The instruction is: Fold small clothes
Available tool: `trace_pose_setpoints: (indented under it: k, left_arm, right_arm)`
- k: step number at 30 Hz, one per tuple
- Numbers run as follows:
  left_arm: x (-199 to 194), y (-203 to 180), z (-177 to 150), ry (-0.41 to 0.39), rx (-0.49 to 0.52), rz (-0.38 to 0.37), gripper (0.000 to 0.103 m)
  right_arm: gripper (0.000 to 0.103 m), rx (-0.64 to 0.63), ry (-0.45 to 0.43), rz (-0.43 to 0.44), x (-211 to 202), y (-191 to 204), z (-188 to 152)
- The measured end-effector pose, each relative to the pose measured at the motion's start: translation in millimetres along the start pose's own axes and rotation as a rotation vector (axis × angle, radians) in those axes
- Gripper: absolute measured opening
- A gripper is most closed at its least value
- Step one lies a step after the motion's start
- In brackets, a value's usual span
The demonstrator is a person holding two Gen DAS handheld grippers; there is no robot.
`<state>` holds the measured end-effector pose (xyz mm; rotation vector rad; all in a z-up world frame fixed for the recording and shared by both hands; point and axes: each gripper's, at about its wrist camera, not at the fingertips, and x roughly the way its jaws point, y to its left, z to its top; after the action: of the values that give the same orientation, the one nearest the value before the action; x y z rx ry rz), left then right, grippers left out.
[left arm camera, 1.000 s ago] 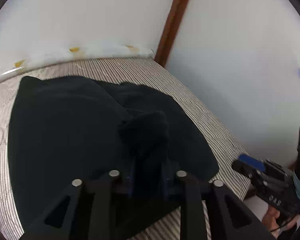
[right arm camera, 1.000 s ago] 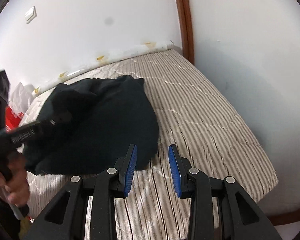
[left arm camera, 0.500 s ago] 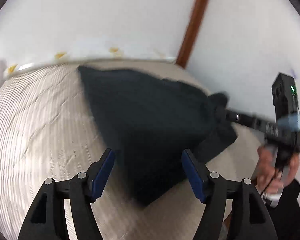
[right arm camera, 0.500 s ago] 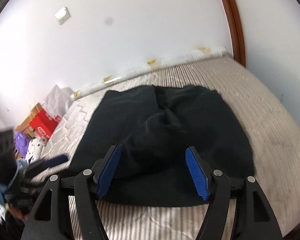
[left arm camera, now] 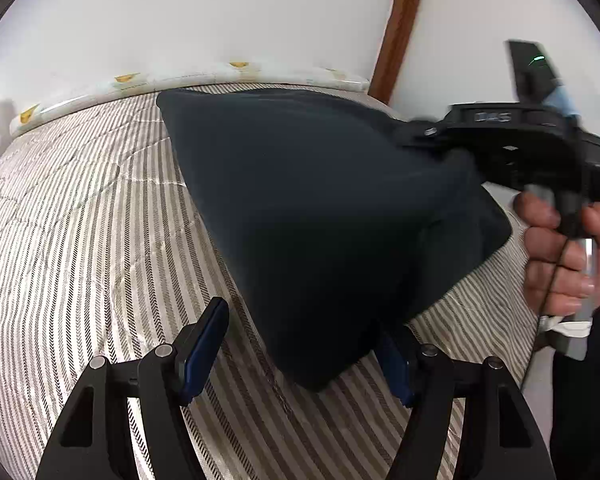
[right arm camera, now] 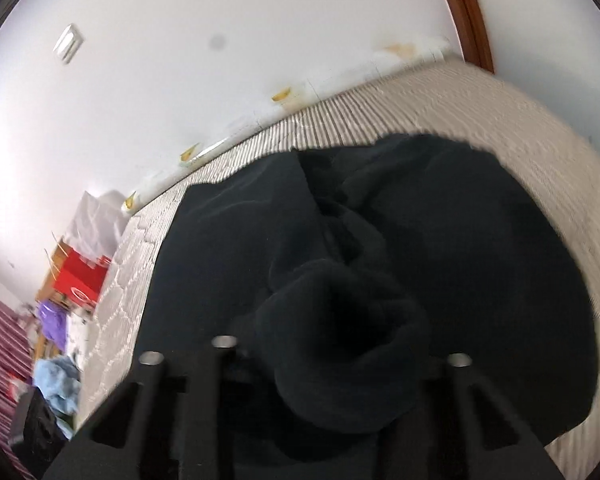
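On striped mattress [left arm camera: 80, 220], right gripper [right arm camera: 332, 356] just closed, pinching bunched black garment [left arm camera: 320, 208]; left gripper [left arm camera: 300, 344] spread w/ near corner loose between jaws — fold may sag.

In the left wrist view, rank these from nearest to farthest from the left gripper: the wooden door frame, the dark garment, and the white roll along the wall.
1. dark garment: its lower corner lies between the open jaws of the left gripper.
2. white roll: at the mattress's far edge, against the wall, upper left.
3. wooden door frame: in the corner past the roll's right end, upper right.
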<state>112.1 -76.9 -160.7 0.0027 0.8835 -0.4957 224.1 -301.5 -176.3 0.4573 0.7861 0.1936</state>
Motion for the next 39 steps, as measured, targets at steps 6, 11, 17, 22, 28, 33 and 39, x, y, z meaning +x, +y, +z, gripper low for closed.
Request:
trace_pose_setpoints:
  k: [6, 11, 17, 22, 28, 33, 39]
  left_arm:
    - [0.8, 8.8, 4.6, -0.001, -0.012, -0.046, 0.07]
    - [0.5, -15.8, 13.2, -0.017, 0.057, -0.044, 0.07]
    - [1.3, -41.1, 22.1, -0.045, 0.123, -0.026, 0.07]
    - [-0.8, -33.5, 18.7, -0.037, 0.05, -0.092, 0.056]
    - [-10.6, -41.5, 15.4, -0.084, 0.063, -0.063, 0.026]
    - [-27.2, -19.7, 15.7, -0.118, 0.005, -0.054, 0.021]
    - [-51.5, 33.4, 8.1, -0.153, -0.056, -0.007, 0.02]
  right_arm:
    - [0.016, -0.112, -0.273, 0.01, -81.2, 1.9, 2.6]
    - [0.015, -0.134, -0.313, -0.102, -96.1, -40.5, -20.4]
    - [0.017, -0.021, -0.253, -0.146, -79.9, -91.2, -43.6]
    - [0.059, -0.015, -0.248, -0.252, -80.1, -98.5, -46.7]
    - [0.032, 0.028, -0.162, -0.203, -67.5, -107.0, -46.5]
    - [0.021, -0.023, -0.159, -0.185, -62.3, -76.3, -46.3]
    - [0.02, -0.055, -0.141, -0.114, -37.9, -30.8, -42.4]
